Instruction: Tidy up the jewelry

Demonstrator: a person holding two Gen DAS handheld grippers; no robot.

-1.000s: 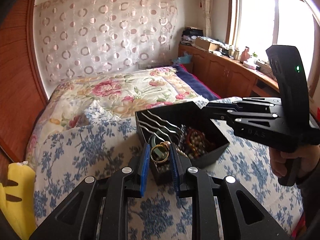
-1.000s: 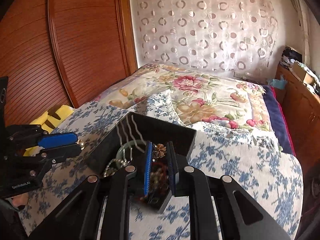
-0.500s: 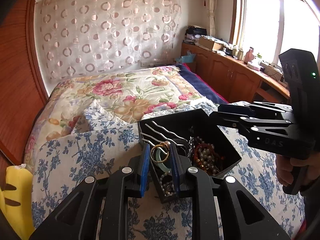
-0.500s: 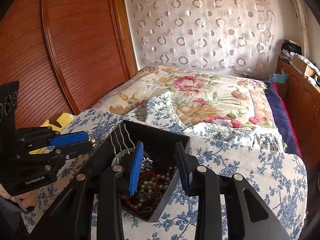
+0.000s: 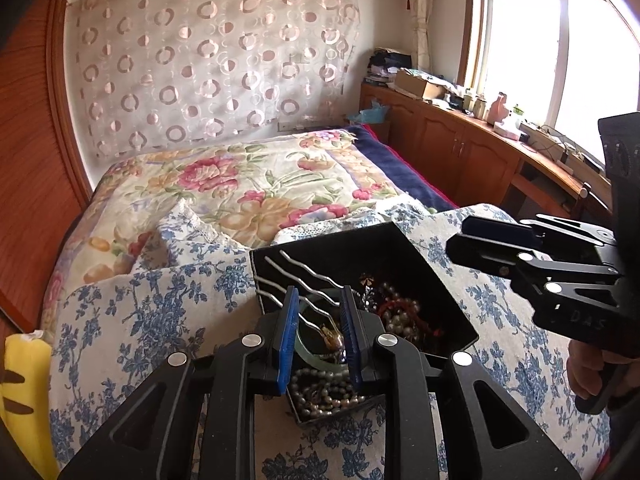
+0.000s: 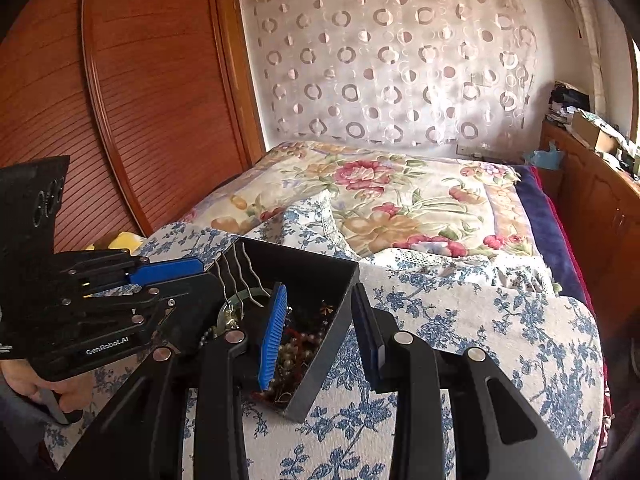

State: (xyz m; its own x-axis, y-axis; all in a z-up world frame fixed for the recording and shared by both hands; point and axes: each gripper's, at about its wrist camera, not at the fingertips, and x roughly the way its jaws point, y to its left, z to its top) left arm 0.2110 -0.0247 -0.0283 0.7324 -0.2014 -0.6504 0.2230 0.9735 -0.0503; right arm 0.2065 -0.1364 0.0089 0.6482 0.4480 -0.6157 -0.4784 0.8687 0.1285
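Between the blue pads of the left gripper (image 5: 319, 330), which stand only narrowly apart, a small gold ring (image 5: 331, 336) sits low over the near corner of the black jewelry box (image 5: 436, 276). Whether the pads actually pinch the ring or it already lies loose on the pieces beneath cannot be told from either view. Just under it lies a pale green bangle (image 5: 310, 354), and in front of that a strand of grey pearls (image 5: 320, 394).

The right gripper (image 6: 318, 336) is spread wide and holds nothing; its left pad hangs inside the box over the tangle of beads, its right pad outside the box's right wall, so the wall stands between the fingers without visible contact.

Further into the box, red and white bead necklaces (image 5: 404, 318) are heaped together on the right side, a small flower-shaped piece (image 5: 365, 279) lies near the back, and several wavy silver hairpins (image 5: 304, 276) lean along the left wall. The box rests on a blue-flowered cloth (image 5: 132, 320) spread over the foot of the bed.

As a judgement, the gathering is well advanced: no jewelry shows on the cloth outside the box. What seems left is setting down the ring, if it is held, and perhaps separating the tangled strands.
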